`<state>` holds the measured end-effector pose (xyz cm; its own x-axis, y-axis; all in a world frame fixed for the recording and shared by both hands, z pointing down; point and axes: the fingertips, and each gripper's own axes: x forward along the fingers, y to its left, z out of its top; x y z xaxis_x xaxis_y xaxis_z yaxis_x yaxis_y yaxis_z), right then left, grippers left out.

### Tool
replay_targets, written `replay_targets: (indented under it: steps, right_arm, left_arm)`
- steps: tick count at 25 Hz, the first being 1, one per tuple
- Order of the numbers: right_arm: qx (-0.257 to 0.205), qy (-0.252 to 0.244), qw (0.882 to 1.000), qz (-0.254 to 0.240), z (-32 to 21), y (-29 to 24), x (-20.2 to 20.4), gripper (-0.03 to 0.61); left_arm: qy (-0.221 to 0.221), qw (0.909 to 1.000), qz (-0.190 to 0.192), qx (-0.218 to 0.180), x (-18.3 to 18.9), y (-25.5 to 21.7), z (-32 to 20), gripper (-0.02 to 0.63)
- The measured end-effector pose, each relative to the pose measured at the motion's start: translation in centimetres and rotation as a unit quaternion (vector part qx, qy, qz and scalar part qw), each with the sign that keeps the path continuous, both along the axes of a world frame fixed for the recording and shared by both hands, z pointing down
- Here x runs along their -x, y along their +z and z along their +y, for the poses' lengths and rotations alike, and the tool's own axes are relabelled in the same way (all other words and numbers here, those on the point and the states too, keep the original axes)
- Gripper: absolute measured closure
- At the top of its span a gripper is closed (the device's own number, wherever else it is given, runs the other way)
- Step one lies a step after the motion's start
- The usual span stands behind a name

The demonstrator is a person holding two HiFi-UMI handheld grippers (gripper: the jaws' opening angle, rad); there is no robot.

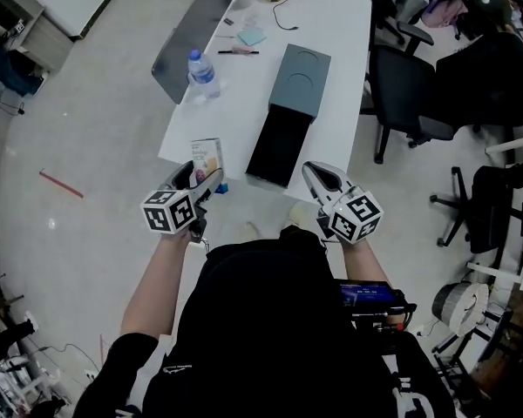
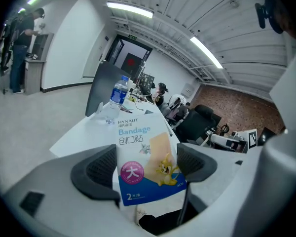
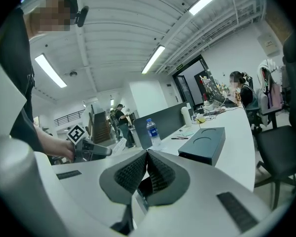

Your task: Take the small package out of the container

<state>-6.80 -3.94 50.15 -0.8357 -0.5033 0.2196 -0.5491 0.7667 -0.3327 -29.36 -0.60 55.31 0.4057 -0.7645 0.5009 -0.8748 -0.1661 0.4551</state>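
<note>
**Left gripper holds the bandage pack clear of the box**

The left gripper (image 1: 204, 175) is raised at the near edge of the white bench (image 1: 331, 50), its ribbed dark fingers (image 2: 96, 169) clamping the small package (image 2: 144, 163), a glossy printed pack whose lower edge is hidden. The container (image 1: 289, 111), a matte rectangular box with its black tray drawn out, lies apart. The right gripper (image 3: 147, 171) is level, its fingers pressed together and empty.

An open-plan office: long white desk (image 1: 349, 59), black swivel chairs (image 1: 405, 90), ceiling strip lights (image 2: 129, 10).
</note>
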Motion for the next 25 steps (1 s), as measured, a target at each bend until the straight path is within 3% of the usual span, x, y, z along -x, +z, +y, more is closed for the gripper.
replay_targets:
  steps: [11,25]
  right_arm:
    - [-0.013,0.000,1.000,0.007,2.8,-0.1,1.1,0.552]
    - [-0.012,0.030,0.999,0.013,5.1,0.3,1.1,0.552]
  left_arm:
    - [-0.015,0.9999,0.002,-0.003,3.0,0.9,3.8,0.229]
    - [0.027,0.9995,0.002,-0.014,2.8,1.4,5.8,0.229]
